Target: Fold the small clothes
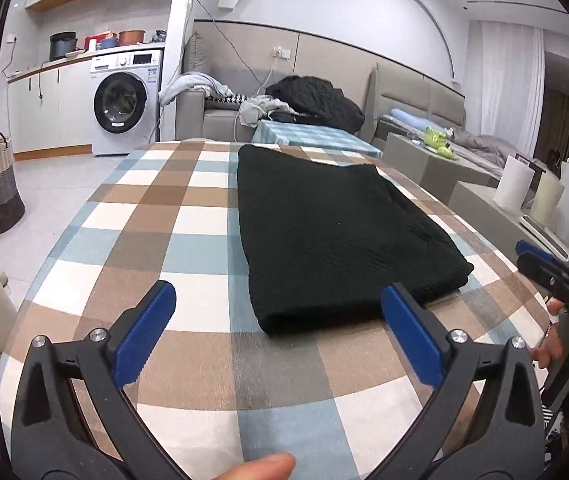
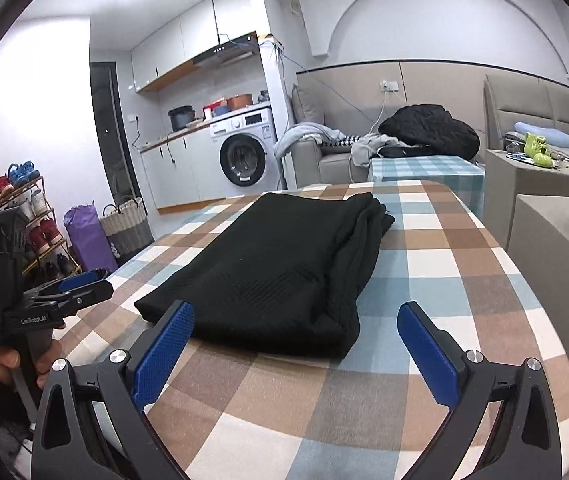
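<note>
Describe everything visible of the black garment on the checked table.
The black knitted garment is folded into a flat, long rectangle with layered edges showing along one side. It lies on the brown, blue and white checked tablecloth, the near end close to the table's front. Nothing else touches it; both tools hang open, short of it.

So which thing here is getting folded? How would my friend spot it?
Find the table with the checked cloth. On it lies the black garment, folded into a flat rectangle. It is the only thing on that cloth, unlike the black heap on the sofa behind.
</note>
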`<state>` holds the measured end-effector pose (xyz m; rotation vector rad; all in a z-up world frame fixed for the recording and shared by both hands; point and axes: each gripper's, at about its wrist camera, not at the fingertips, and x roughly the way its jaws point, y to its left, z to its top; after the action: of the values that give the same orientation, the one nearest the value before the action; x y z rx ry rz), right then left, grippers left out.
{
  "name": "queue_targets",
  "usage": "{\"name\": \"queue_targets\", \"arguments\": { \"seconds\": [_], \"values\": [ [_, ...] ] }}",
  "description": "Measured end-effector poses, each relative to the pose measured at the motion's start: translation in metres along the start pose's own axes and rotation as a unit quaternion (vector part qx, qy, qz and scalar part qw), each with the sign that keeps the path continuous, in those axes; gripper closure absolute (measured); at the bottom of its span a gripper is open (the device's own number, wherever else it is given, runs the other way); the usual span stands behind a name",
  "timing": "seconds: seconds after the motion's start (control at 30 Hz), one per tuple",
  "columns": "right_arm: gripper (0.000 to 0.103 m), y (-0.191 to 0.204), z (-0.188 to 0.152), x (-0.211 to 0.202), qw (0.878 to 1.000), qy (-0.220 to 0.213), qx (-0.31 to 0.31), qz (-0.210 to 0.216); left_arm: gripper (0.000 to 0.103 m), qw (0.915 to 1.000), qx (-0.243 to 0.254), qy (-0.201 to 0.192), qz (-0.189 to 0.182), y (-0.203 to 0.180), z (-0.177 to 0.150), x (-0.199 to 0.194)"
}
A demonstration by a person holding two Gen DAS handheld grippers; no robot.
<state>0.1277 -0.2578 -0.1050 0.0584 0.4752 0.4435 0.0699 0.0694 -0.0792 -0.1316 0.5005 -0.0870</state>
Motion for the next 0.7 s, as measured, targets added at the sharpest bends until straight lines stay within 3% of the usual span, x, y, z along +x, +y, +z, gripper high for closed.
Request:
{"name": "queue_targets", "arguments": {
  "seconds": [0.2, 0.7],
  "values": [
    [0.000, 0.0027, -0.0063, 0.0041, 1.000, -0.006, -0.005, 0.023, 0.001, 0.9999, 0.013, -0.001, 0.000, -0.0052, -0.0048, 0.0000],
    [0.000, 0.0027, -0.0090, 0.0059, 1.000, -0.001, -0.007, 0.026, 0.001, 0.9996, 0.027, 0.000, 0.002, -0.0071, -0.0070, 0.0037]
  ]
}}
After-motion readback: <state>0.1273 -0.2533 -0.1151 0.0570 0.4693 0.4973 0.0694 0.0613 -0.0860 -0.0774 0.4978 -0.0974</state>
